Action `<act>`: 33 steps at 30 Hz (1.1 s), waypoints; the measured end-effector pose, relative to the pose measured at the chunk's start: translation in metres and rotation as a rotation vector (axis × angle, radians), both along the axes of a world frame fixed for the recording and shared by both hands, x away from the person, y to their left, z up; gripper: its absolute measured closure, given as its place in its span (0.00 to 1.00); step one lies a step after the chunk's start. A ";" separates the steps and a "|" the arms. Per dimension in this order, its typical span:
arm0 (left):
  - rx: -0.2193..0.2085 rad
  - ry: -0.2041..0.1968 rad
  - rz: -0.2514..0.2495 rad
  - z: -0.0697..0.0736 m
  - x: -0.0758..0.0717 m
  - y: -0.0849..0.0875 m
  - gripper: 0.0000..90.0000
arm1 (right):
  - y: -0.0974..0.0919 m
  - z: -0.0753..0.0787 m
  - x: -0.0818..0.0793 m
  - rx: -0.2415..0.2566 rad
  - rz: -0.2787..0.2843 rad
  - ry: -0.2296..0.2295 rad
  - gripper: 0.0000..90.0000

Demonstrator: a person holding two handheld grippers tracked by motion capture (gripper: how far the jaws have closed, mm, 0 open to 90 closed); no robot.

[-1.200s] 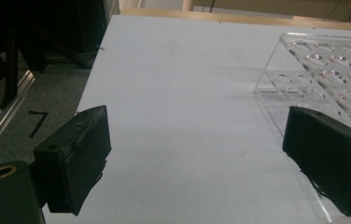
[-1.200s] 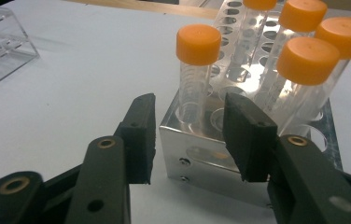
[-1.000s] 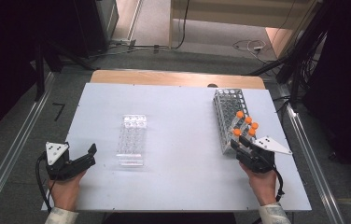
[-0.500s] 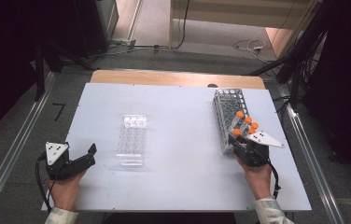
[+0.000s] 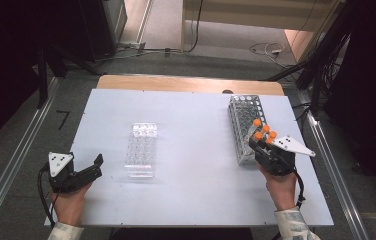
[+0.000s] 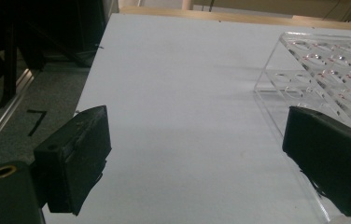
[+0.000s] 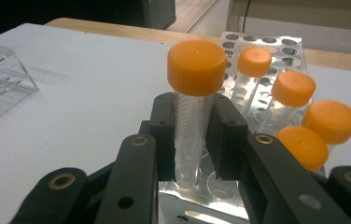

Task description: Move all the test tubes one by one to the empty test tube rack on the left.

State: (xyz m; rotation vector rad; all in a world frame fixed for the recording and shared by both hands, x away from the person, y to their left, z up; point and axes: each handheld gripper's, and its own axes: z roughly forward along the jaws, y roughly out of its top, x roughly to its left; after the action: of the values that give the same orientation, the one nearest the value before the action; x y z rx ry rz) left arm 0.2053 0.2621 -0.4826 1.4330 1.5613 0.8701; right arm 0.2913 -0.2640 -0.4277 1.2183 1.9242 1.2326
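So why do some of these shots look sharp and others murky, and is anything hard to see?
High view: the white table is evenly lit, its surroundings dark. Left gripper view: the clear rack nearly vanishes against the table, and the near black pads are soft. Right gripper view: the clamped tube is fairly crisp, while the metal rack glints and blurs behind it.

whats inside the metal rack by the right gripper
Five clear tubes with orange caps stand in the metal rack; the right gripper is shut on the nearest tube. Their lower ends are hidden inside the rack's holes.
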 end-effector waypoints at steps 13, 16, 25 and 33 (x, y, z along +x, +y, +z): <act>0.006 -0.009 -0.016 0.003 -0.002 -0.005 0.09 | 0.001 0.028 -0.008 0.004 0.012 -0.031 0.80; -0.001 -0.014 -0.020 0.006 -0.003 -0.006 0.09 | 0.004 0.031 -0.010 0.003 0.021 -0.035 0.80; -0.005 -0.037 -0.068 0.018 -0.008 -0.018 0.09 | 0.020 0.033 -0.012 0.012 0.076 -0.032 0.80; 0.008 -0.051 -0.112 0.027 -0.011 -0.031 0.09 | 0.042 0.028 -0.014 -0.001 0.134 -0.021 0.80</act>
State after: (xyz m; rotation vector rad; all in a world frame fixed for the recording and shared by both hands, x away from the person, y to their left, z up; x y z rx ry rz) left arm 0.1943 0.2309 -0.4554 1.4775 1.4271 0.8414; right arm 0.2776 -0.2222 -0.3994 1.0867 2.0187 1.3063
